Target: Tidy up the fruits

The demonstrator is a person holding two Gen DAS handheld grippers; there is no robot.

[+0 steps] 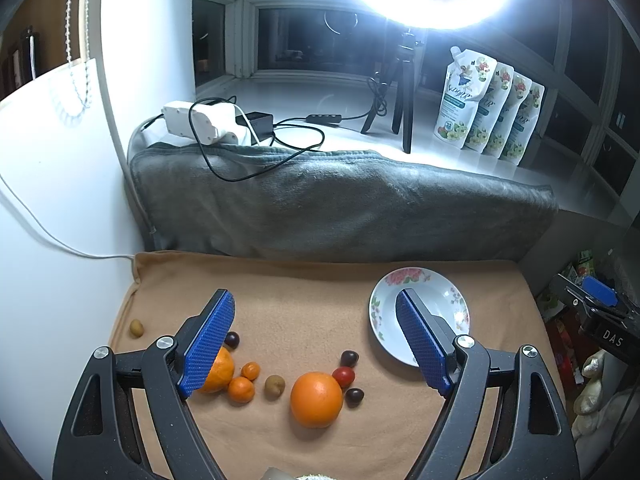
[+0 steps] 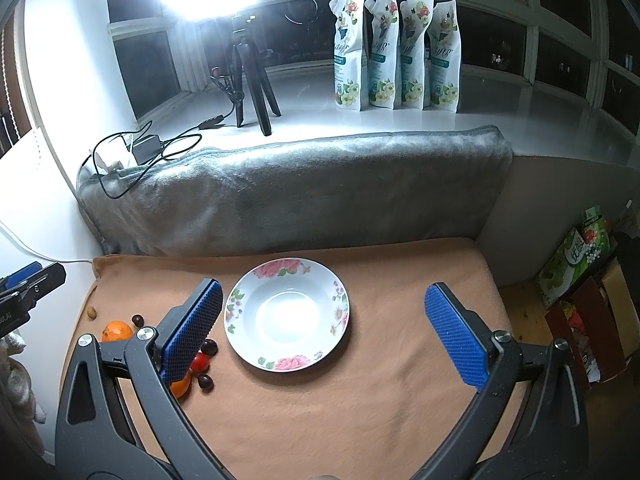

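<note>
Fruit lies on the tan cloth [image 1: 304, 300]. A large orange [image 1: 316, 399] sits in front of my open, empty left gripper [image 1: 316, 304]. A second orange [image 1: 218, 370] is half hidden behind the left finger. Two small kumquats [image 1: 245, 384], a brown kiwi berry [image 1: 274, 386], a cherry tomato [image 1: 343, 376] and dark grapes [image 1: 349, 357] lie around them. An empty floral plate [image 2: 286, 314] lies between the fingers of my open, empty right gripper [image 2: 322, 292]; it also shows in the left wrist view [image 1: 384, 304].
A lone small brown fruit [image 1: 136, 327] lies near the cloth's left edge. A folded grey blanket [image 1: 340, 204] borders the cloth behind. A tripod [image 1: 400, 92], cables and several refill pouches [image 1: 486, 108] stand on the sill. Boxes [image 2: 580, 264] sit at right.
</note>
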